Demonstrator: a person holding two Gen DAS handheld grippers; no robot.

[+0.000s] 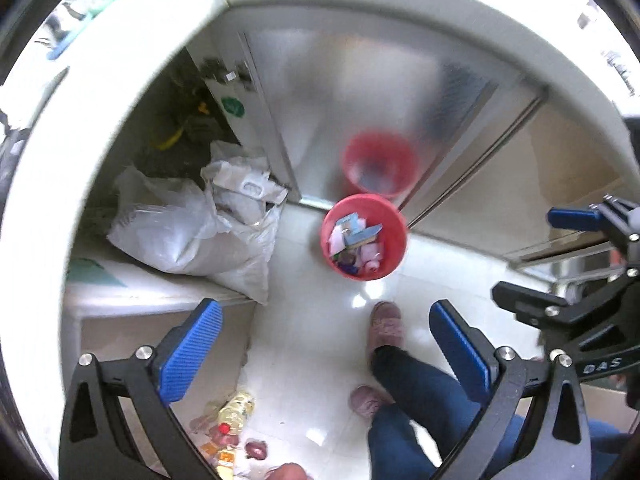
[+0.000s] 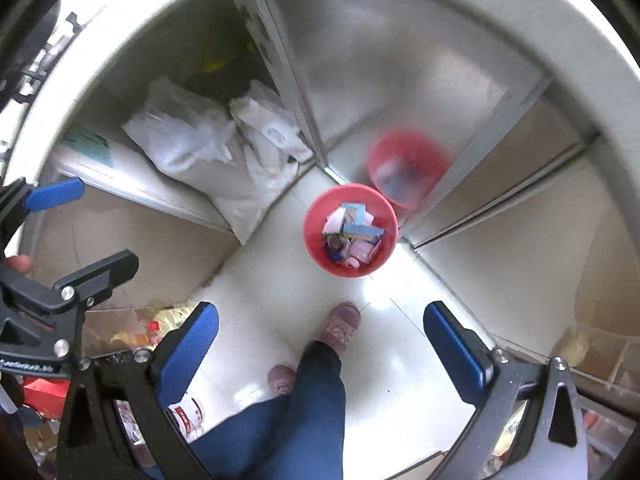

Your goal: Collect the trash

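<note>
A red trash bin stands on the white tiled floor, filled with several pieces of trash such as cartons and wrappers. It also shows in the right wrist view. Its reflection shows in the shiny metal door behind it. My left gripper is open and empty, held high above the floor. My right gripper is open and empty too, at a similar height. Each gripper shows at the edge of the other's view.
White plastic bags lie on a low ledge at the left. An oil bottle and packets sit on a lower shelf. The person's legs and pink slippers stand below the bin. A curved white counter edge rings the view.
</note>
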